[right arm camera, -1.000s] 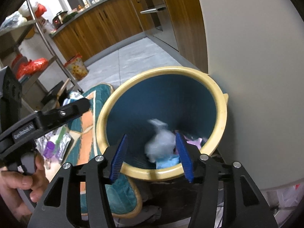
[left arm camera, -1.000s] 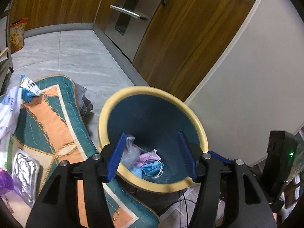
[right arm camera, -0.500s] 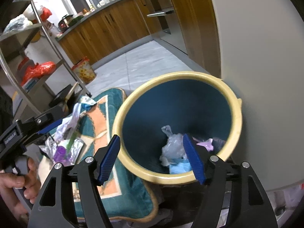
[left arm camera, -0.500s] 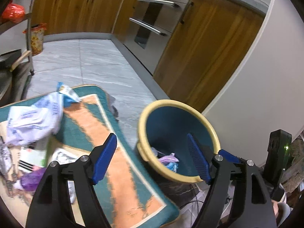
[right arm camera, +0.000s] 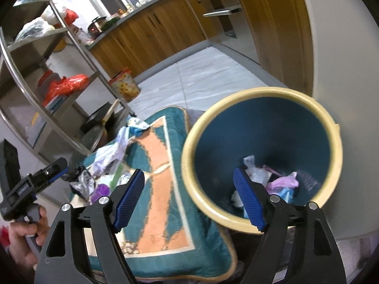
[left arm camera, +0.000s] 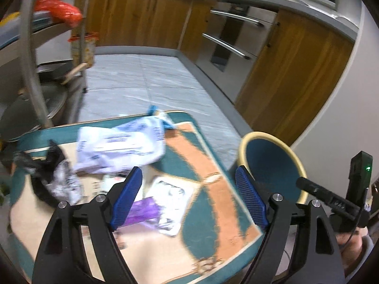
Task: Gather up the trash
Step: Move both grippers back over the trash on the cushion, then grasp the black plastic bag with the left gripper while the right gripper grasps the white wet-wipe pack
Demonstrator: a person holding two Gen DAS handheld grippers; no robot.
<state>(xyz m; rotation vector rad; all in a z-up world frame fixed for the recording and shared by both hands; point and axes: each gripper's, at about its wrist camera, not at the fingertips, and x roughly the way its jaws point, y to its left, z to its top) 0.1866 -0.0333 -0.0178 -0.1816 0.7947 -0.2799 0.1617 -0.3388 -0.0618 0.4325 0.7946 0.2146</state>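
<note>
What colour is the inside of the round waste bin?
Dark teal blue inside the round waste bin, with a pale yellow rim; the right wrist view shows it best.

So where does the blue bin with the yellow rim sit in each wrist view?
Left wrist: the bin is at lower right, partly behind the open left gripper.
Right wrist: the bin fills centre right, trash visible inside, behind the open right gripper.
Shared landmark: the teal and orange mat lies just left of the bin.
</note>
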